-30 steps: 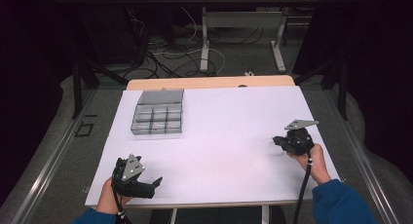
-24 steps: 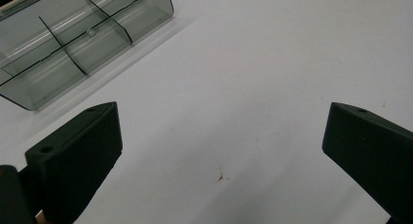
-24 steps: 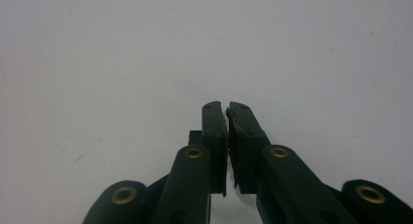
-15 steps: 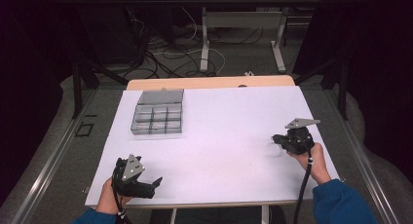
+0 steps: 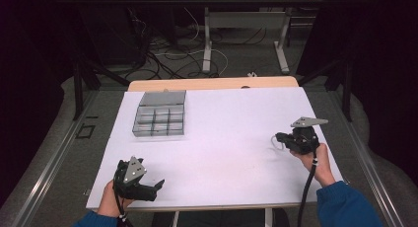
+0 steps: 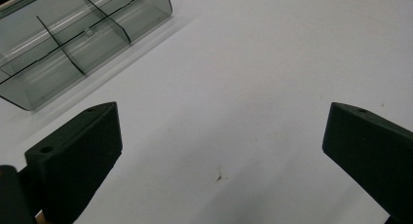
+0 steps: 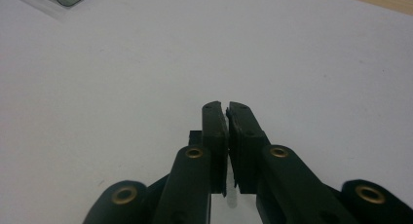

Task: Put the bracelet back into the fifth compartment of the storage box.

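My left gripper lies at the table's front left corner in a hand, pointing right. In the left gripper view its jaws stand wide open over bare white tabletop, nothing between them. My right gripper sits near the table's right edge, held by a hand in a blue sleeve, pointing left. In the right gripper view its jaws are pressed together with just a thin slit. A small pale curved thing lies by its tips; I cannot tell whether it is gripped.
A clear grey compartment box with its lid open stands at the back left of the white table; it also appears in the left gripper view. A wooden strip runs along the far edge. Cables lie on the floor beyond.
Almost nothing: the right gripper has crept a touch farther up the table, still shut. The left gripper has kept still.
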The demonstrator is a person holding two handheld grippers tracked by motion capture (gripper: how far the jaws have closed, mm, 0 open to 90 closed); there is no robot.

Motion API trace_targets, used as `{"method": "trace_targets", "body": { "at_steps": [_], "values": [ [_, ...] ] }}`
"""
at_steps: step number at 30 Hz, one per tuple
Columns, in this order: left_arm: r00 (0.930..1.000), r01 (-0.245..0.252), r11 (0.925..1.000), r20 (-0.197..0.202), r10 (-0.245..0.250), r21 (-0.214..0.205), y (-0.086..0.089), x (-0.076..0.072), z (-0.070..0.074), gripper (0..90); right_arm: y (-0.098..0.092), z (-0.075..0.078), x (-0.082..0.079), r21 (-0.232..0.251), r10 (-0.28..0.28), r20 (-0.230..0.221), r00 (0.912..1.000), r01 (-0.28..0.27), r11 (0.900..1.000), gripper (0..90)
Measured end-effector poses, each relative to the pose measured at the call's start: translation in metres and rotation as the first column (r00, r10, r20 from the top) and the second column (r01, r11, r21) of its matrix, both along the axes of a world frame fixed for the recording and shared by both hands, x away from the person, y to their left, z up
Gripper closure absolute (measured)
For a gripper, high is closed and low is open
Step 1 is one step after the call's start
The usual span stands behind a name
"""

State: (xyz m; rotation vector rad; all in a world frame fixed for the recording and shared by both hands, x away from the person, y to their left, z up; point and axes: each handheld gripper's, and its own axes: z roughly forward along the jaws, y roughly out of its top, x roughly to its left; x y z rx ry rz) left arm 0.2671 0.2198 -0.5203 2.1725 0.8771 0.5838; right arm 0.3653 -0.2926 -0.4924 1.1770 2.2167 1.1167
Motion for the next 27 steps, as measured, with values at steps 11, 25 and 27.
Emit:
{"method": "trace_targets", "body": {
  "at_steps": [11,25,27],
  "values": [
    [1.0,0.001,1.0,-0.002,-0.001,-0.002,0.0,0.0,0.0,0.7,0.021,0.009,-0.001,0.003,0.041,0.027,0.9988,-0.041,0.9991,86.3],
    [0.9999,0.007,1.0,-0.01,-0.007,0.001,0.001,0.0,0.0,0.7,0.039,0.015,0.005,-0.001,0.086,0.03,0.9958,-0.086,0.9963,86.3],
    [1.0,0.004,1.0,-0.005,-0.004,-0.004,0.001,0.0,0.0,0.7,0.044,0.016,0.007,0.002,0.092,0.035,0.9951,-0.093,0.9957,86.3]
  ]
}}
